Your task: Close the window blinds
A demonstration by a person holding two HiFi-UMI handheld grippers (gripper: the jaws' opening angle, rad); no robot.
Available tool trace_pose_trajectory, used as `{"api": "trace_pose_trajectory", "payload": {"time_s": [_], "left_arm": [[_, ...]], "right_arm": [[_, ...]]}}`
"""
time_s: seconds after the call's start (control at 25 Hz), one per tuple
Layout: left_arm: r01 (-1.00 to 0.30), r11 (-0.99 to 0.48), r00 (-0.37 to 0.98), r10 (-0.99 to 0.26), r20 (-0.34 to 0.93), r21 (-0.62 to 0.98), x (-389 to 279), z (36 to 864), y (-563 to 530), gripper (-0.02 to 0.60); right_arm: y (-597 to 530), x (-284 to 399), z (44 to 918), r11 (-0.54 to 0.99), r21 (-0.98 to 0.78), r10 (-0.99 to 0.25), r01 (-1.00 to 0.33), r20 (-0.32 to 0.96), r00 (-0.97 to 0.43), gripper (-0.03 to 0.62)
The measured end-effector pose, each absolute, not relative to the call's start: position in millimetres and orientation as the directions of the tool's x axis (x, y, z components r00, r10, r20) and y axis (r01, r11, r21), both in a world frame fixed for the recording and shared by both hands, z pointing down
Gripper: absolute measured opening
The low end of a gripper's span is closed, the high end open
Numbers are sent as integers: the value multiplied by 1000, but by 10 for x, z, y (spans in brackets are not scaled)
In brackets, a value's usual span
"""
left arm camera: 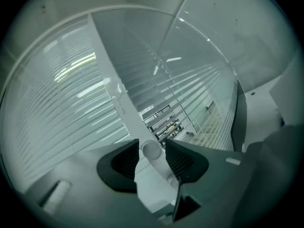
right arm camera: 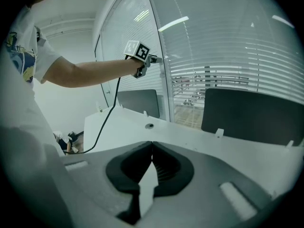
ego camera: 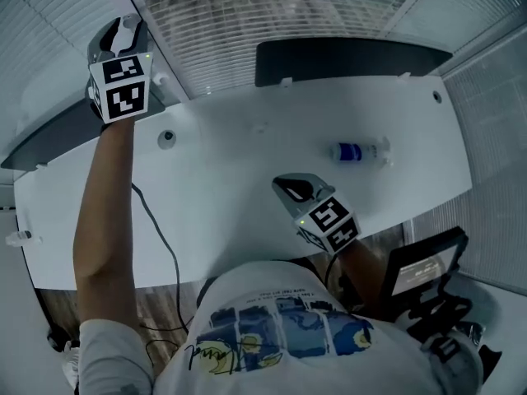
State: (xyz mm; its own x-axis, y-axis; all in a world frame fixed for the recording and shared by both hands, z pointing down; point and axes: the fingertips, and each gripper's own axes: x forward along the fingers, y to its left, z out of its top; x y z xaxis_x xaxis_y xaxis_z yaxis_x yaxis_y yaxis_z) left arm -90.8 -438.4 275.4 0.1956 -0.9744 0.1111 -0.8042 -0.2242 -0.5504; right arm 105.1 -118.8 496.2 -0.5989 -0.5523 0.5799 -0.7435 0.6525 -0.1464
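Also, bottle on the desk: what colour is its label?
Blue, on a pale bottle. The head view shows it best.

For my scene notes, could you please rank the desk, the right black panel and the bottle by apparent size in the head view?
Largest to smallest: desk; right black panel (farther off, so perhaps understated); bottle.

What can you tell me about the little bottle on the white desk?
The bottle is small, pale and see-through looking, with a dark blue band round its left part. It lies on its side on the white desk, on the person's right, beyond the right hand-held gripper and apart from it. Only the desk touches it. Any print is unreadable.
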Motion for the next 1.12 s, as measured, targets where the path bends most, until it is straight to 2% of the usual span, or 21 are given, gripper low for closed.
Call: {"api": "trace_pose_trajectory", "payload": {"time_s": [0.16,0.44,0.84,1.0,1.12], "left_arm": [[-668,-230,213,-970,114,-708,-839,2848,-4311,183],[-291,-182,214,-969,121,-939,-704,3024,-4347,183],[24,-145,164,-975,147,-989,-798,3088,-4515,179],[112,-115,149,-980,131,-987,-815,3090,-4540,130],[169,-87,143,-983,112,-982,-812,3071,-4541,130]], "right_arm": [[-1147,1067,4992,651,-150,-549,-744,583,-598,3],[-1133,1080,5000,648,-150,-549,-746,587,-595,3],[-1156,1084,5000,648,-150,-549,-747,588,-594,3],[-1132,1107,5022,644,-154,-546,-750,594,-591,3],[-1126,1110,5026,644,-153,-546,-750,594,-591,3]]}}
